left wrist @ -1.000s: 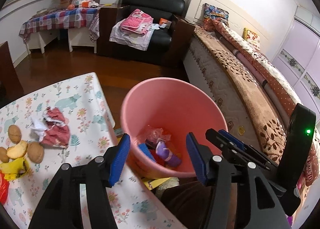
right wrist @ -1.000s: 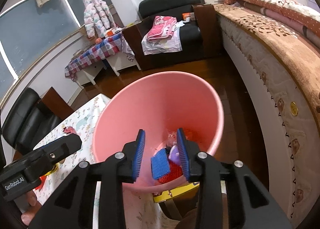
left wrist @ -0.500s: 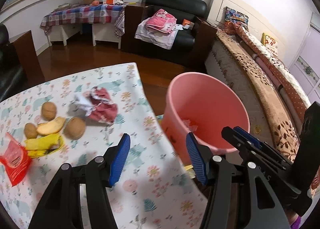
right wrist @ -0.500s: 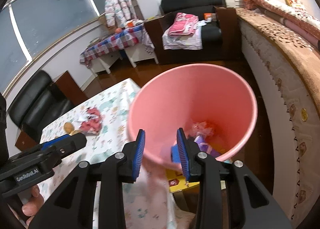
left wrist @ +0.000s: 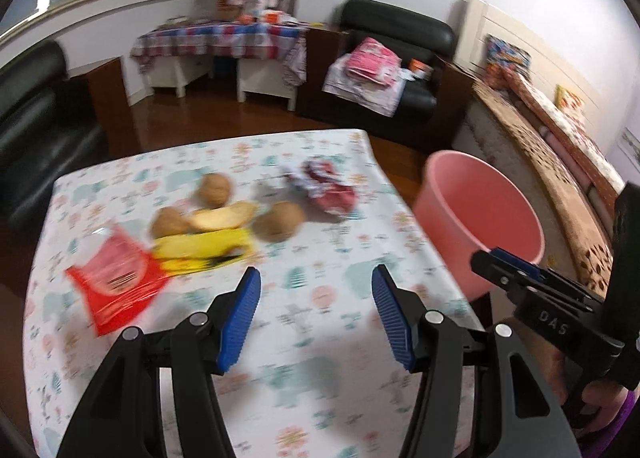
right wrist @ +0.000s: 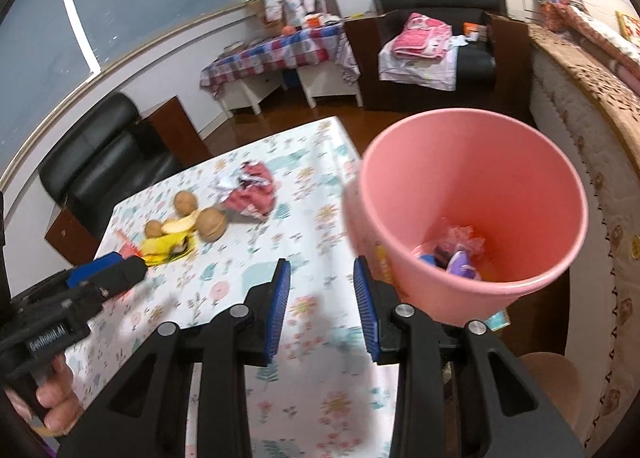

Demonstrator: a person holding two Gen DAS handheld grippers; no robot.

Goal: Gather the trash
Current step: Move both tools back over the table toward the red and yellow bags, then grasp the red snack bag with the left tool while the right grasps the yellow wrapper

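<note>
A pink bin [right wrist: 472, 213] stands off the table's right edge, with wrappers inside [right wrist: 460, 254]; it also shows in the left wrist view [left wrist: 480, 225]. On the flowered tablecloth [left wrist: 320, 298] lie a red packet [left wrist: 116, 282], a yellow wrapper [left wrist: 204, 254], three walnuts [left wrist: 276, 223], a peel piece [left wrist: 224, 215] and a crumpled red-white wrapper [left wrist: 324, 193]. My left gripper [left wrist: 316, 314] is open and empty above the table's near part. My right gripper [right wrist: 322, 310] is open and empty beside the bin.
A black armchair [left wrist: 36, 125] stands left of the table. A black sofa with pink clothes [left wrist: 384, 65], a checkered side table [left wrist: 224, 37] and a bed [left wrist: 560, 153] lie beyond. A round stool [right wrist: 548, 382] shows under the bin.
Both grippers have swung left from over the bin to over the table. The trash on the table now lies ahead of the left gripper. Both stay open.
</note>
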